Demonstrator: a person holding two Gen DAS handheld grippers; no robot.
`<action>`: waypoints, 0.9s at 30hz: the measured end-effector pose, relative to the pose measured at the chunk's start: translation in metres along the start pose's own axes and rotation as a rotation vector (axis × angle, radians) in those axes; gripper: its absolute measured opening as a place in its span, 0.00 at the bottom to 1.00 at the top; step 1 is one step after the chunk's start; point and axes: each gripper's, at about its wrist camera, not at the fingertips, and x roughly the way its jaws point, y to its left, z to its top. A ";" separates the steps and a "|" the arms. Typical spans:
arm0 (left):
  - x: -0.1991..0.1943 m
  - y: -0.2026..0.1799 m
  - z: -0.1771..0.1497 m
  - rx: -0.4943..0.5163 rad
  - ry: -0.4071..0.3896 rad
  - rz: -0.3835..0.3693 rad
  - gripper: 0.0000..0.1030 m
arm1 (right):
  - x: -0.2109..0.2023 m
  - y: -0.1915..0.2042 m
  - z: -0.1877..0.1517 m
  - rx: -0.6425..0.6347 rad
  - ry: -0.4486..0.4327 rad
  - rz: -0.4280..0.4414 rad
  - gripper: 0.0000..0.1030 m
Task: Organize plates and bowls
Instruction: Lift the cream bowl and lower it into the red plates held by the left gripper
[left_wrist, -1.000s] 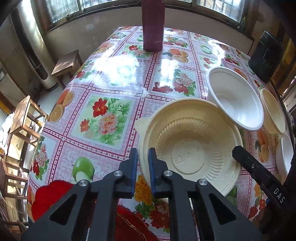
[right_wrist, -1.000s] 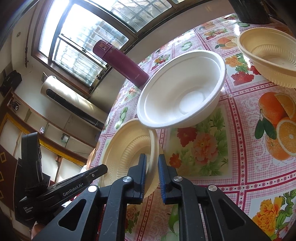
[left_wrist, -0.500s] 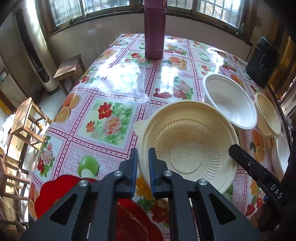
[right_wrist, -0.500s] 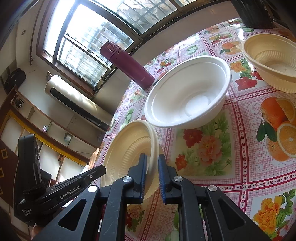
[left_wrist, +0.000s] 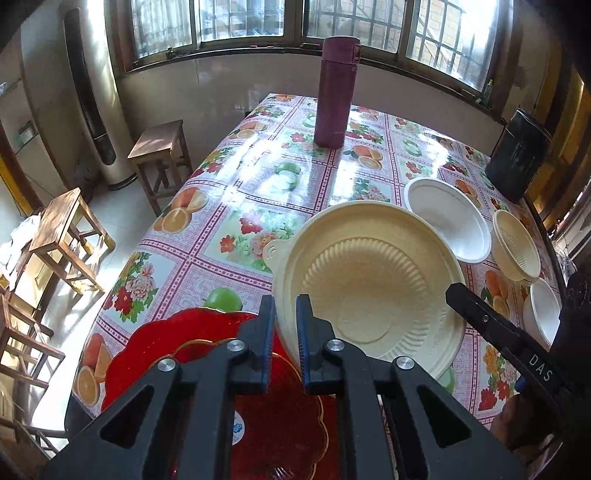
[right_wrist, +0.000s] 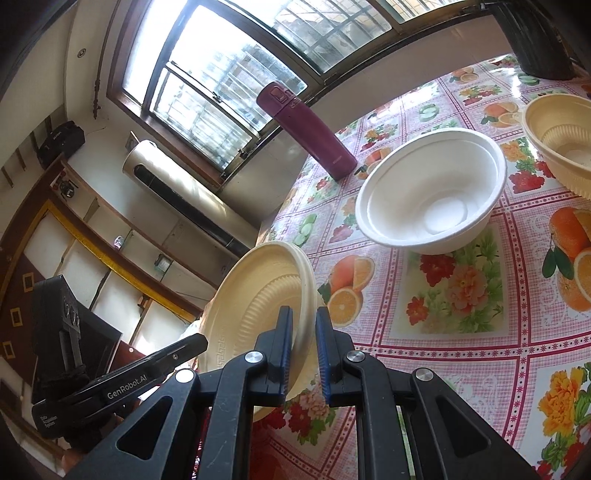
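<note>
- Now you hold one cream plate (left_wrist: 369, 288) with both tools, and it is lifted off the counter (left_wrist: 258, 177) and tilted.
- Your left tool (left_wrist: 286, 332) is pinching the near rim of the plate; the right tool (right_wrist: 303, 347) is pinching the opposite rim. Two grips likely keep such a wide, thin plate from bending or swinging.
- Under your left tool lies a red plate (left_wrist: 155, 350). It is probably the place for stacking, so the cream plate hangs just beside and above it.
- A white bowl (right_wrist: 432, 195) and a cream bowl (right_wrist: 561, 144) wait on the counter, well apart from the red plate.
- The counter has a glossy cloth with fruit and flowers, so things may slide.
- A purple flask (left_wrist: 336, 92) stands upright at the far end near the windows; wooden stools (left_wrist: 162, 147) stand beside the counter.
</note>
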 end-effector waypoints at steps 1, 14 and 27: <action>-0.004 0.003 -0.002 -0.006 -0.006 0.006 0.09 | -0.002 0.005 -0.002 -0.012 -0.001 0.011 0.12; -0.052 0.053 -0.038 -0.068 -0.074 0.084 0.09 | -0.002 0.068 -0.039 -0.190 0.053 0.121 0.13; -0.052 0.084 -0.078 -0.118 -0.038 0.119 0.09 | 0.014 0.091 -0.077 -0.311 0.150 0.121 0.14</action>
